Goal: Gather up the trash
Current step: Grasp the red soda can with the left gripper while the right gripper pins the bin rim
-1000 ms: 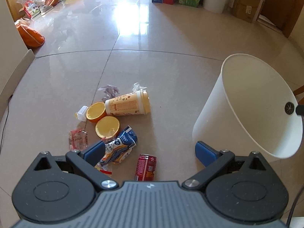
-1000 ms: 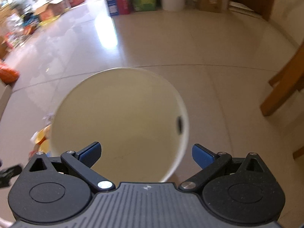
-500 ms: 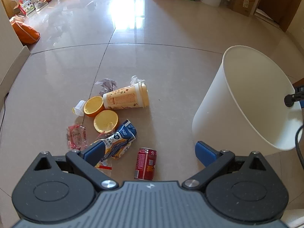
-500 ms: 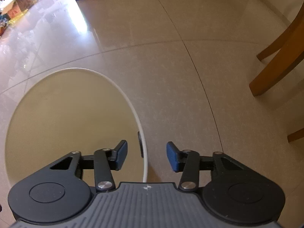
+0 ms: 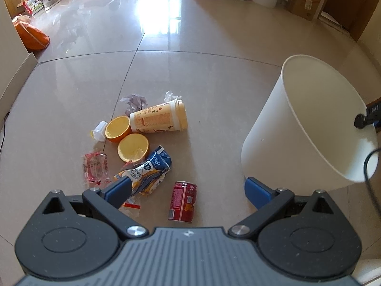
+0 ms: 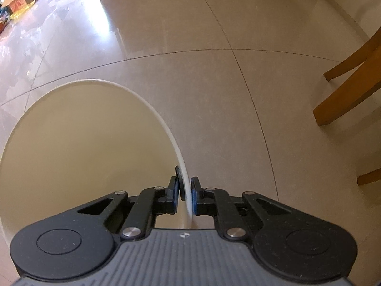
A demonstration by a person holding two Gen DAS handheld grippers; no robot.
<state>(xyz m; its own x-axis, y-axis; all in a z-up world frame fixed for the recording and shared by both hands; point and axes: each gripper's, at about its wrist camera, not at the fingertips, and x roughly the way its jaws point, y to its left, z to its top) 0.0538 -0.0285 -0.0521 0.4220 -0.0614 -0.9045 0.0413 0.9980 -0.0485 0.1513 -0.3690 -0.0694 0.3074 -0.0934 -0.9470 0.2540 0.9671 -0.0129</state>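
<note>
While right gripper jaws pinch the white bin rim, left gripper jaws stand spread. Red can, milk carton: floor, left of bin.

White bin floor hidden by own wall, chair legs cut off, crumpled wrapper print unreadable

Both grippers share one build. The left gripper has a grey ribbed body with a small white logo at its front edge, flanked by two black speckled housings, each with a round raised disc. Black link arms with silver screw heads run out to blue fingertips. The right gripper looks the same, its fingers black with blue edging.
</note>
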